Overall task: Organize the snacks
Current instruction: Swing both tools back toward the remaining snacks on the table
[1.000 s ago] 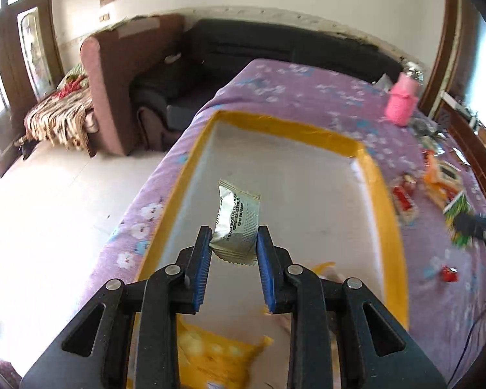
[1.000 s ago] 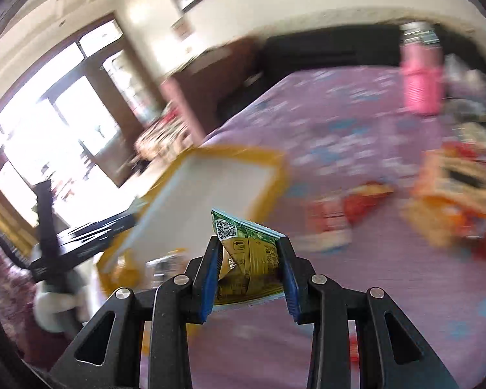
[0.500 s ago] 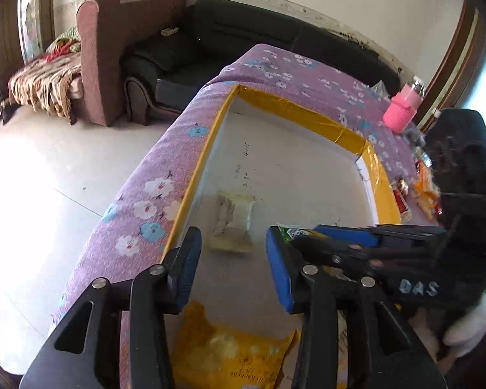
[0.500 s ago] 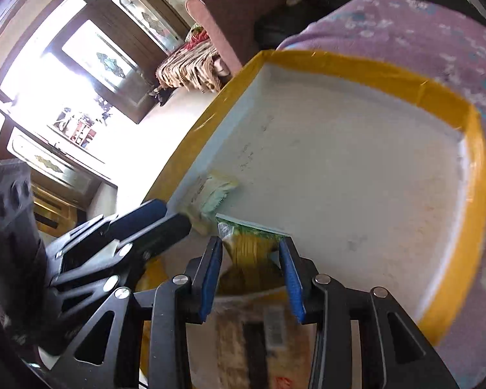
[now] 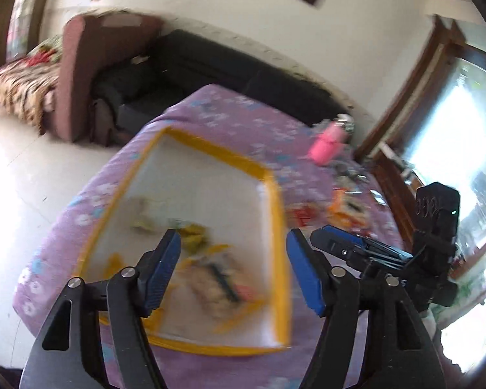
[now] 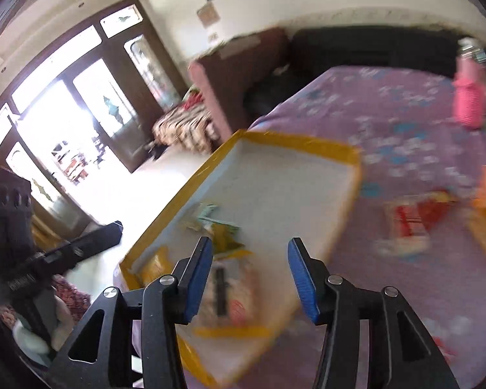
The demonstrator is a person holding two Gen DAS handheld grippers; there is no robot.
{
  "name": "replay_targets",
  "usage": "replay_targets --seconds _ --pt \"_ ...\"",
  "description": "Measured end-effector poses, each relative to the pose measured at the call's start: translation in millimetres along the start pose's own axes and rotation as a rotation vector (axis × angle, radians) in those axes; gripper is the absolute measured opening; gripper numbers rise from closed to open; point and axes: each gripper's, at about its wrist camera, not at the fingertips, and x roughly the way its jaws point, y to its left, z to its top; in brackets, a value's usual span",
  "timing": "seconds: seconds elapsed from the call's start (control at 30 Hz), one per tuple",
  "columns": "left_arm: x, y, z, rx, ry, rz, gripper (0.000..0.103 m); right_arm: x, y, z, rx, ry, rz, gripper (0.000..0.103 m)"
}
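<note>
A white tray with a yellow rim lies on the purple flowered table. In it lie a pale silver packet, a green-yellow packet, and larger yellow and pink packets at the near end. My left gripper is open and empty above the tray's near end. My right gripper is open and empty above the same end; it also shows in the left wrist view. Both views are blurred.
Loose red and orange snack packets lie on the table right of the tray. A pink bottle stands at the far right. A maroon armchair and a black sofa stand beyond the table.
The right gripper has let go of the green-yellow packet in the tray and opened. Both grippers have pulled back and up from the tray; the left one opened wider.
</note>
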Motion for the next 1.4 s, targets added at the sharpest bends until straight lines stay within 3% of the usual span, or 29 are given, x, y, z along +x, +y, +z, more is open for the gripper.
replay_targets --seconds 0.13,0.27,0.33,0.43,0.5,0.57,0.67,0.73,0.83,0.93,1.13,1.2,1.27,1.4 --pt "-30 -66 6 0.082 0.008 -0.126 0.067 -78 -28 -8 0.016 -0.1 -0.078 0.051" --pt "-76 -129 20 0.193 -0.055 -0.156 0.067 -184 -49 -6 0.026 -0.249 -0.15 0.053" --pt "-101 -159 33 0.246 -0.092 -0.153 0.067 -226 -58 3 0.033 -0.296 -0.146 0.06" --pt "-126 -186 57 0.286 -0.117 -0.114 0.067 -305 -77 14 0.074 -0.373 -0.153 0.061" --pt "-138 -199 76 0.291 -0.115 -0.061 0.072 -351 -88 20 0.096 -0.427 -0.207 0.062" --pt "-144 -205 91 0.273 -0.092 -0.001 0.086 -399 -99 31 0.116 -0.472 -0.305 0.062" --pt "-152 -207 104 0.243 -0.1 0.045 0.086 -458 -122 43 0.202 -0.516 -0.392 0.07" --pt "-149 -204 102 0.231 -0.134 0.01 0.088 -476 -138 46 0.251 -0.513 -0.4 0.073" --pt "-119 -194 91 0.184 -0.083 -0.117 0.088 -469 -166 35 0.32 -0.482 -0.39 0.073" --pt "-71 -193 74 0.183 0.0 -0.149 0.088 -430 -188 18 0.346 -0.403 -0.364 0.073" --pt "25 -187 45 0.227 0.129 -0.136 0.088 -279 -231 -15 0.36 -0.183 -0.323 0.073" --pt "58 -176 38 0.247 0.127 -0.069 0.088 -228 -240 -25 0.355 -0.12 -0.322 0.073" --pt "76 -164 32 0.231 0.148 -0.036 0.088 -191 -250 -29 0.329 -0.09 -0.343 0.073" --pt "114 -134 19 0.139 0.244 -0.058 0.088 -125 -276 -13 0.287 -0.068 -0.422 0.072"
